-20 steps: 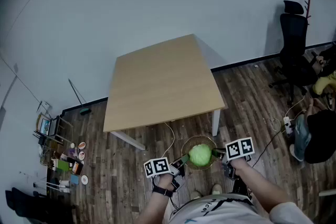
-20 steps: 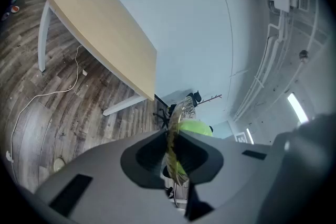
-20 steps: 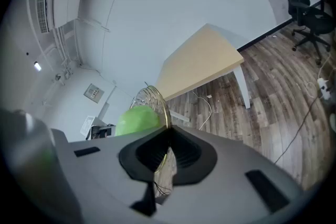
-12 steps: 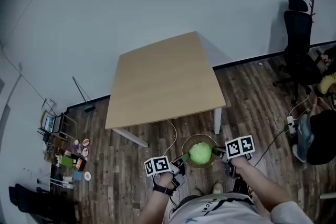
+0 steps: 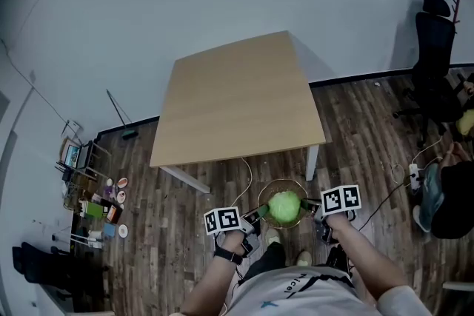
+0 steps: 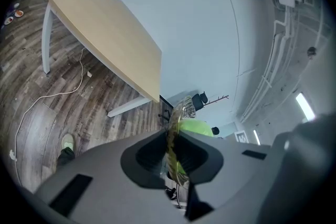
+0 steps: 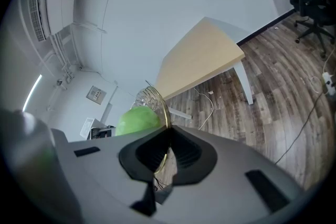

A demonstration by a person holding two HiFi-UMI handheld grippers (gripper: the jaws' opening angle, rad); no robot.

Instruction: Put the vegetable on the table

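A round green cabbage lies in a clear glass bowl with a gold rim, held in the air in front of the person. My left gripper is shut on the bowl's left rim, and my right gripper is shut on its right rim. The left gripper view shows the gold rim clamped edge-on between the jaws, with the cabbage behind it. In the right gripper view the rim runs into the jaws and the cabbage sits to its left. The light wooden table stands just ahead, bare.
Dark wood flooring surrounds the table. A white cable trails on the floor near the table's front leg. A black office chair stands at the right. Small items clutter the floor at the left. A seated person is at the right edge.
The view has shifted so the table now sits slightly higher and closer to centre. Both grippers and the bowl keep the same hold, with the person's foot now showing below the bowl.
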